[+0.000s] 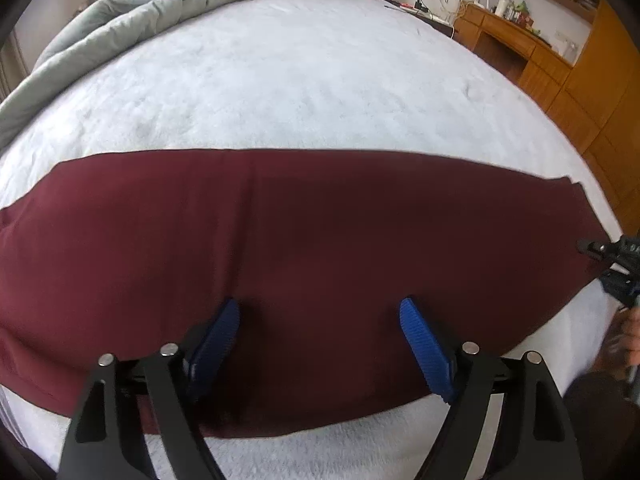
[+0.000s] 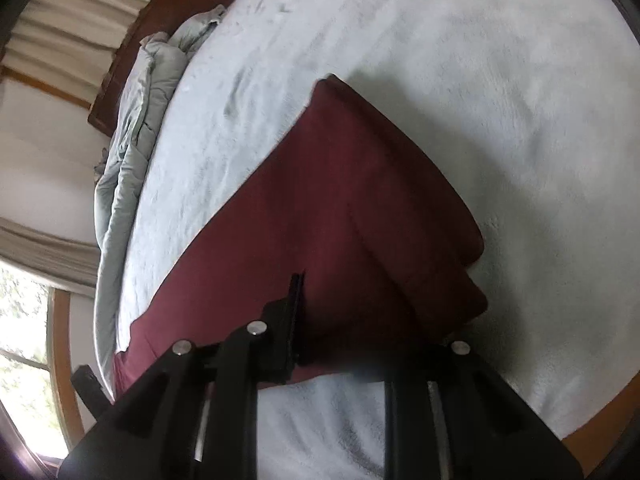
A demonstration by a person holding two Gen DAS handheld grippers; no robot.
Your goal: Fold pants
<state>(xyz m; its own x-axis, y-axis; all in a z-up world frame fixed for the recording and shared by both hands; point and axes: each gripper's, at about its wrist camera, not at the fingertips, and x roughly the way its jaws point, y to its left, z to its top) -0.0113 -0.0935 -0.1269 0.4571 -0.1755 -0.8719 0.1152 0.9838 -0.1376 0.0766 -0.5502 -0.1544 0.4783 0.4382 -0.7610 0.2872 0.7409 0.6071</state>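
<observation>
Dark red pants [image 1: 304, 248] lie flat across the white bed, folded lengthwise into a long band. My left gripper [image 1: 320, 344] is open, its blue pads [image 1: 424, 352] hovering over the pants' near edge and holding nothing. My right gripper shows at the far right of the left wrist view [image 1: 608, 264], at the pants' right end. In the right wrist view the pants [image 2: 320, 208] run away from my right gripper [image 2: 376, 320]. One black finger [image 2: 294, 320] lies on top of the cloth; the other is hidden under the pants' end, which is lifted slightly.
The white fleece bed cover [image 1: 304, 80] spreads beyond the pants. A crumpled grey quilt [image 1: 132, 20] lies at the back left by the headboard. A wooden desk and cabinets [image 1: 560, 68] stand right of the bed. A curtained window [image 2: 28, 340] is at the left.
</observation>
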